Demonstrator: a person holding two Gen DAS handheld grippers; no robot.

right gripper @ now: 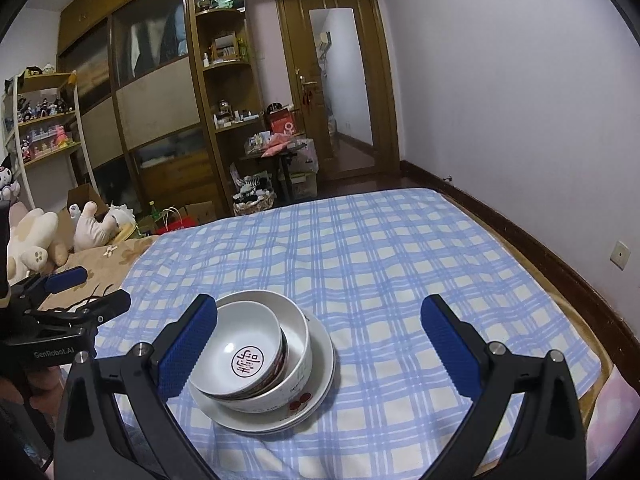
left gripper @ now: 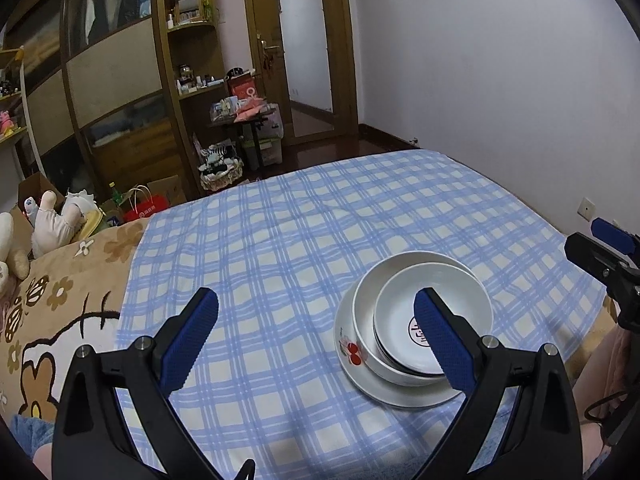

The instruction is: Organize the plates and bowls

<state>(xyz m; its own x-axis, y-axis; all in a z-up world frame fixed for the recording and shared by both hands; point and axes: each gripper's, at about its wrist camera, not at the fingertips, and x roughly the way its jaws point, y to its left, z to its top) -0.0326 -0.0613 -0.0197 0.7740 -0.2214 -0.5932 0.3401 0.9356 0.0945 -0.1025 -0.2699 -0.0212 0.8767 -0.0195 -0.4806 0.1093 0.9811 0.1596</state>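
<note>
A stack of white dishes rests on the blue checked cloth point(left gripper: 280, 248). A small bowl point(left gripper: 400, 312) with a red round mark inside sits tilted in a larger white bowl point(left gripper: 366, 320), which stands on a white plate point(left gripper: 360, 384) with a cherry print. My left gripper point(left gripper: 316, 340) hovers open with nothing between its fingers; its right finger overlaps the stack. In the right wrist view the small bowl point(right gripper: 244, 356), larger bowl point(right gripper: 298, 344) and plate point(right gripper: 320, 372) lie beside the left finger of my open, empty right gripper point(right gripper: 320, 344).
The cloth point(right gripper: 400, 280) covers a bed with a brown cartoon blanket point(left gripper: 60, 312) at its left. Plush toys point(right gripper: 36, 240) lie at the bed's left end. A wardrobe point(right gripper: 152, 100), shelves, a cluttered small table point(right gripper: 276, 148) and a door point(right gripper: 340, 88) stand beyond.
</note>
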